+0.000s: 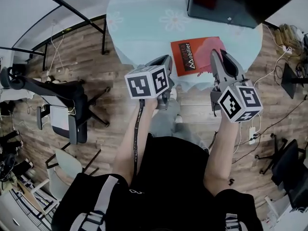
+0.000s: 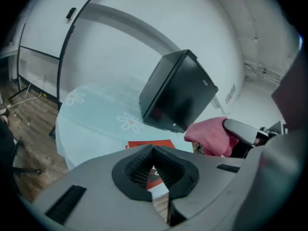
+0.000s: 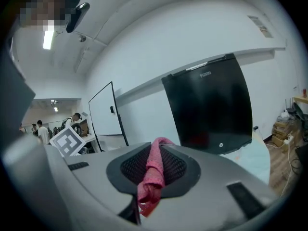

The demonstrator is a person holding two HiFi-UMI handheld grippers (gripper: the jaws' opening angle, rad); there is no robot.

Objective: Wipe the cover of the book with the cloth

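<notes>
A red book (image 1: 191, 57) lies on the near edge of a round table (image 1: 139, 28) covered in pale blue flowered cloth. The book shows again in the left gripper view (image 2: 149, 144). My right gripper (image 1: 219, 56) hovers over the book's right part, shut on a pink cloth (image 1: 211, 48). In the right gripper view, the cloth (image 3: 153, 177) hangs pinched between the pads. My left gripper (image 1: 166, 60) sits just left of the book at the table edge, its jaws nearly together and holding nothing (image 2: 156, 174). From there the pink cloth (image 2: 211, 136) appears to the right.
A black box (image 1: 240, 4) stands on the table behind the book, also visible in the left gripper view (image 2: 178, 93) and the right gripper view (image 3: 211, 109). An office chair (image 1: 67, 114) is on the wooden floor at left. Cables and a power strip (image 1: 252, 134) lie at right.
</notes>
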